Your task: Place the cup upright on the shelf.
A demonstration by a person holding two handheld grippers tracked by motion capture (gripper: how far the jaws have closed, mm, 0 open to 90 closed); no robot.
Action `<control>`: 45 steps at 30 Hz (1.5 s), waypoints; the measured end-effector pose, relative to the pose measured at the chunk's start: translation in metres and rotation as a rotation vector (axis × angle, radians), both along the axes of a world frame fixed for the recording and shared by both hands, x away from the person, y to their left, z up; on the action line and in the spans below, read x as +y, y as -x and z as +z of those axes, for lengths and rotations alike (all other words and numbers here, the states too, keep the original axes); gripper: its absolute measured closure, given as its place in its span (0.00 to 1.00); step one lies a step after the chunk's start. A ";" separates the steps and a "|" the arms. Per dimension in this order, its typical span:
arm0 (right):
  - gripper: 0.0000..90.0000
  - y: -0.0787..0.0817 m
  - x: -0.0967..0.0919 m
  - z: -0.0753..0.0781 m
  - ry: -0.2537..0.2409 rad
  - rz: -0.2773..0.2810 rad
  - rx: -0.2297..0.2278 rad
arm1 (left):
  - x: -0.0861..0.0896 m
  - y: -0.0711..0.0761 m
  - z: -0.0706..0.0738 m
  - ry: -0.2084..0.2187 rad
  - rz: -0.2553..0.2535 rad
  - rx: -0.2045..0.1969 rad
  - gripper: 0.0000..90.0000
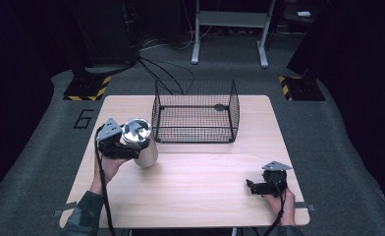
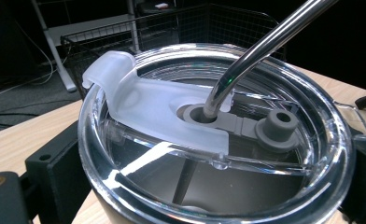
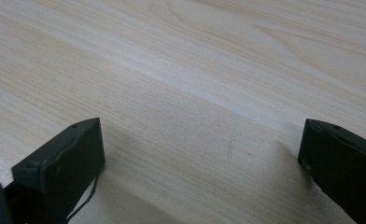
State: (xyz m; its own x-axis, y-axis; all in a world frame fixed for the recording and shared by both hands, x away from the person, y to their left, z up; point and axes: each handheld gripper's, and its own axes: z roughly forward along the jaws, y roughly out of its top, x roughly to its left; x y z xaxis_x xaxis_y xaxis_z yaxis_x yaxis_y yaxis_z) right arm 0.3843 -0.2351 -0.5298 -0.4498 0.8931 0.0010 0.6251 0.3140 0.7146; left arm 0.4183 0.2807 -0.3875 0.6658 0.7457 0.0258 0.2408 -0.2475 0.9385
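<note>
Left gripper (image 1: 131, 147) is clamped around the upper body of a steel tumbler (image 1: 142, 145), one black jaw on either side just under the rim, as the left gripper view shows. The tumbler sits over the left part of the table (image 1: 195, 191), just in front of and to the left of the wire basket (image 1: 195, 129), near its front left corner but apart from it. From the high view I cannot tell whether its base rests on the wood or is held just above it; it looks slightly tilted. It carries a clear lid (image 2: 218, 154) with a frosted flap (image 2: 144, 107), a grey plug (image 2: 277, 128) and a metal straw (image 2: 260, 51) through the centre hole. The basket looks to hold nothing except a small dark piece (image 1: 221, 106) near its back wall, which I cannot identify. Right gripper (image 1: 259, 188) lies low at the near right of the table, well apart from the tumbler, jaws spread wide and holding nothing; bare wood between them in the right gripper view. Judgement: the grasp is done and the work appears to be placing the tumbler in the basket. Left to do: carry it over the front wall, set it down upright, release. Straw and height make tipping the main risk.
</note>
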 end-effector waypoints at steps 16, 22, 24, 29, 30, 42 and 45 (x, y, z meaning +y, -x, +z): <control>0.00 0.000 0.000 0.000 0.000 0.002 -0.001 | -0.017 -0.007 0.014 0.004 -0.051 -0.005 0.04; 0.00 0.000 0.000 0.000 0.000 0.002 0.000 | -0.024 -0.010 0.021 0.001 -0.074 -0.018 0.04; 0.00 0.000 0.000 0.000 0.000 0.002 0.000 | -0.025 -0.011 0.023 0.005 -0.080 -0.016 0.04; 0.00 0.000 0.000 0.000 0.000 0.002 0.000 | -0.031 -0.014 0.027 0.005 -0.088 -0.024 0.04; 0.00 0.000 0.000 0.000 0.000 0.001 0.000 | -0.032 -0.014 0.028 0.005 -0.090 -0.027 0.04; 0.00 0.000 0.000 0.000 0.001 0.002 0.000 | -0.048 -0.026 0.039 0.020 -0.125 -0.023 0.04; 0.00 0.000 0.000 0.000 0.000 0.003 0.000 | -0.050 -0.027 0.040 0.029 -0.128 -0.017 0.04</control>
